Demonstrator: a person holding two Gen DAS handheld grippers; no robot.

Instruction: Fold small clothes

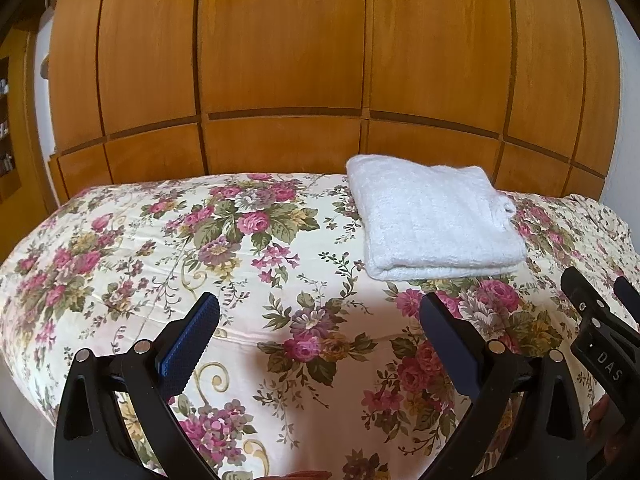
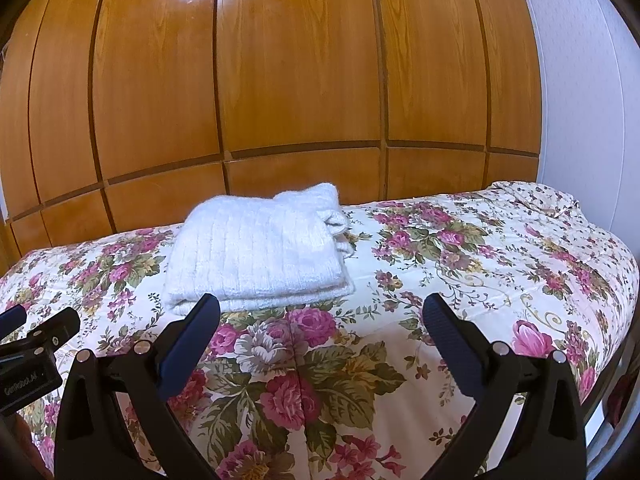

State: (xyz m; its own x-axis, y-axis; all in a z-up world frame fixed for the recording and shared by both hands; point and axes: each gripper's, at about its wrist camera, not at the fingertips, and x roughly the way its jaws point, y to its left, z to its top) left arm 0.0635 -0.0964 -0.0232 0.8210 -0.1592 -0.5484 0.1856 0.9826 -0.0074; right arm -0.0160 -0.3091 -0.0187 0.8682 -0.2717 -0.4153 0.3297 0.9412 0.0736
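I'm looking at the bed [image 1: 132, 248], covered edge to edge by a cream bedspread [image 2: 480, 264] printed with pink roses and green leaves. One thing lies on it: a white knit garment [image 1: 432, 224], folded into a neat rectangle, flat on the spread toward the far side near the wooden panels. A rumpled patch sits at the far right corner.

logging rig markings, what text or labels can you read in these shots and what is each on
"DAS" – white letters on the body of the right gripper, seen in the left wrist view.
"GenRobot.AI" – small, slightly blurred print on the body of the left gripper, seen in the right wrist view.
No text on the folded white sweater, floral bedspread or wooden wardrobe.
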